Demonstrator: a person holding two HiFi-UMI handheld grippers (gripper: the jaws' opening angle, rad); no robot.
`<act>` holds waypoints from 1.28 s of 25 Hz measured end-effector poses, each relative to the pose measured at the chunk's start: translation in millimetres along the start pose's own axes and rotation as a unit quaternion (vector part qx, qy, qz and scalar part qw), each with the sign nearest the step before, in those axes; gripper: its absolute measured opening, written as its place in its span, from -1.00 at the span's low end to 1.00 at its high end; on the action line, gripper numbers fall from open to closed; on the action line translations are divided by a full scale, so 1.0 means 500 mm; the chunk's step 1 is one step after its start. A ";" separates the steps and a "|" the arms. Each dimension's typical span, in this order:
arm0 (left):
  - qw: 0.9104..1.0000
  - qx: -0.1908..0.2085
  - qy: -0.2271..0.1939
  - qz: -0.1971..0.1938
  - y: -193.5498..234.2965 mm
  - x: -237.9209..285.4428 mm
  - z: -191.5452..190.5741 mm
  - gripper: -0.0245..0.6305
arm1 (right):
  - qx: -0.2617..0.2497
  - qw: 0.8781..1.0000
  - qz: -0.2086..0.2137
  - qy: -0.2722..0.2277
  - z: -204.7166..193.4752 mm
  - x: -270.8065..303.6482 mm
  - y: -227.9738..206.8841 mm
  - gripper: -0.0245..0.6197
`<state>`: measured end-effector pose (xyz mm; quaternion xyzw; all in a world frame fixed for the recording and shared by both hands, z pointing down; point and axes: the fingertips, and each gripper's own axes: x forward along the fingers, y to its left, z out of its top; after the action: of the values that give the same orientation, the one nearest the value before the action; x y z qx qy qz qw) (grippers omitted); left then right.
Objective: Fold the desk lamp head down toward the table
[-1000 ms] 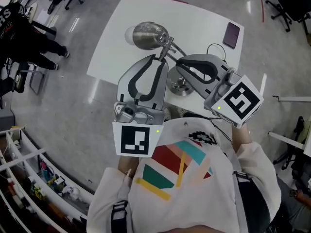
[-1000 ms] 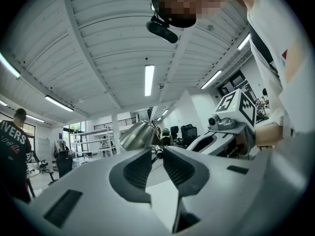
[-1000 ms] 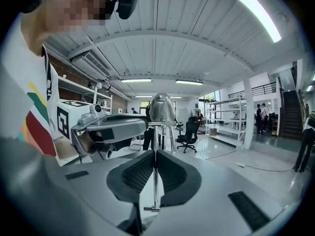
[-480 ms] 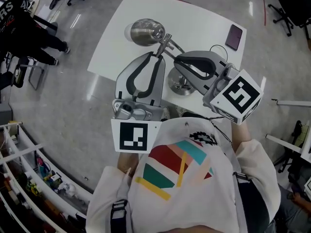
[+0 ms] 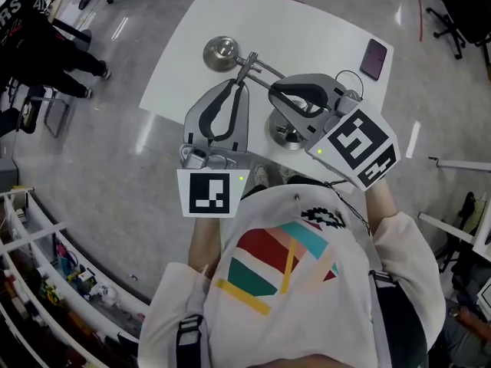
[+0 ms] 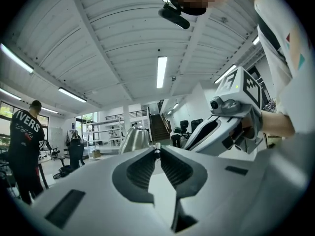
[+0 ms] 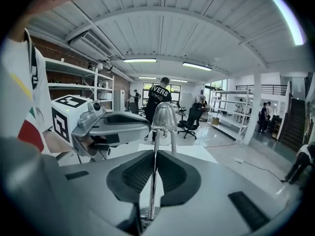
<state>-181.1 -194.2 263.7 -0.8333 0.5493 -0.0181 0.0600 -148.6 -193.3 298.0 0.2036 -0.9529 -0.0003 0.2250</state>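
While standing by its round base (image 5: 285, 134) near the front edge of the white table (image 5: 322, 29): desk lamp (image 5: 265, 66), all chrome, with a thin rod (image 7: 151, 181) up from the base to a joint. Beyond that joint, the bell-shaped lamp head (image 5: 219, 54), out over the far left part of the table, open side down. Cannot tell whether touching the tabletop or just above it.

Left gripper (image 6: 157, 149) closed on the short stem just behind the lamp head, pads pinched nearly together with a sliver of metal between their tips. Held about level, reaching in from the near edge of the table.

Right gripper (image 7: 154, 154) shut tight around the upright rod lower down, between base and joint, and tilted somewhat downward. Close beside the left gripper, on its right.

Farther out on the table: a dark phone (image 5: 374, 58) lying flat near the far right corner, well apart from the lamp, and a thin black cable (image 5: 347, 73) looping between phone and right gripper.

Beyond the table: grey polished floor (image 5: 115, 152), a person in a black shirt (image 5: 46, 48) off to the left, office chairs (image 5: 460, 6) at the far right, cluttered shelving (image 5: 46, 282) at lower left.
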 end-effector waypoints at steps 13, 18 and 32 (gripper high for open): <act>0.992 -0.092 0.084 -0.005 0.073 0.014 -0.249 -0.67 | -0.041 0.995 -0.071 -0.057 0.008 -0.007 -0.062 -0.81; 0.988 -0.099 0.113 -0.032 0.051 0.021 -0.323 -0.67 | 0.018 0.995 -0.099 -0.001 -0.064 -0.025 -0.109 -0.81; 0.978 -0.015 0.185 -0.097 -0.014 0.024 -0.411 -0.66 | 0.108 0.976 -0.179 0.053 -0.186 -0.003 -0.180 -0.81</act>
<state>-189.8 -219.2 468.2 -0.8657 0.4677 -0.1692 -0.0568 -72.6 -266.5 372.5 0.3941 -0.8819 0.0732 0.2479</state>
